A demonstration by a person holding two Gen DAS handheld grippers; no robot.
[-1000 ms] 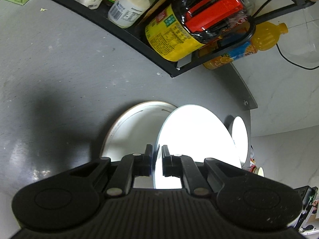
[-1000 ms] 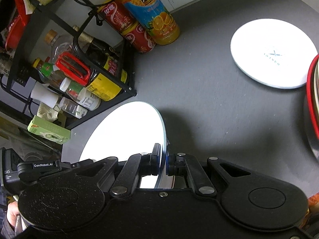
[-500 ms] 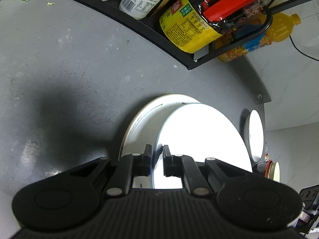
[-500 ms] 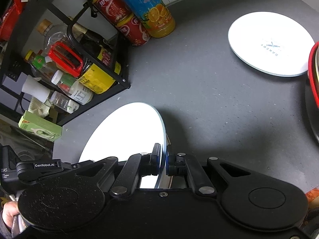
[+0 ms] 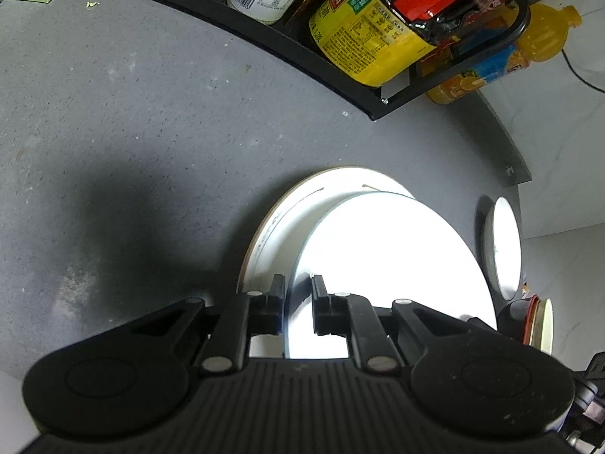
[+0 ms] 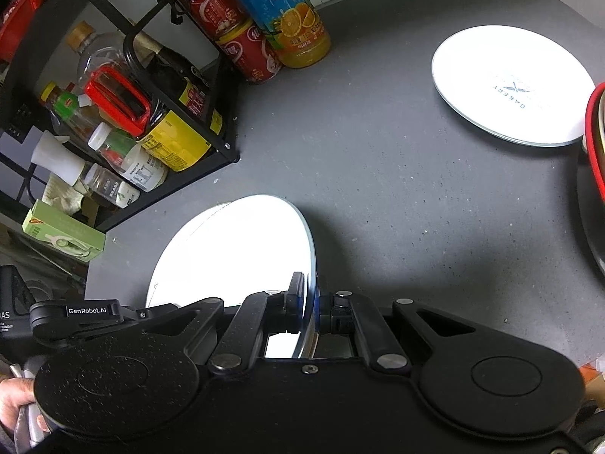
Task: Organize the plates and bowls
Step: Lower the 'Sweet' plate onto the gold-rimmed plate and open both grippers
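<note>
- Stacking step under way: a white plate [image 5: 393,265] hangs between both grippers, tilted, right over a brown-rimmed plate [image 5: 298,208] lying flat on the grey counter [image 5: 151,132].
- The left gripper [image 5: 297,295] has the white plate's near rim in its gap, and the jaws are opening now; a sliver of space shows on either side of the rim, so the pads no longer press.
- The right gripper [image 6: 310,302] is clamped tight on the opposite rim of that plate [image 6: 242,249], blue pad hard against the edge.
- Both tools point steeply down at the counter; part of a hand [image 6: 15,397] shows at the lower left of the right gripper's body.
- My read: the plate is nearly seated on the one beneath. Next calls for the right side to lower its edge gently, then let go, then both tools back out without dragging the stack.
- Far ahead and right of the right gripper lies another white plate [image 6: 506,83], with a red-rimmed dish [image 6: 593,132] at the edge beyond it; likely next in line.
- Ahead and left of it stands the black bottle rack [image 6: 211,159]; keep clear.
</note>
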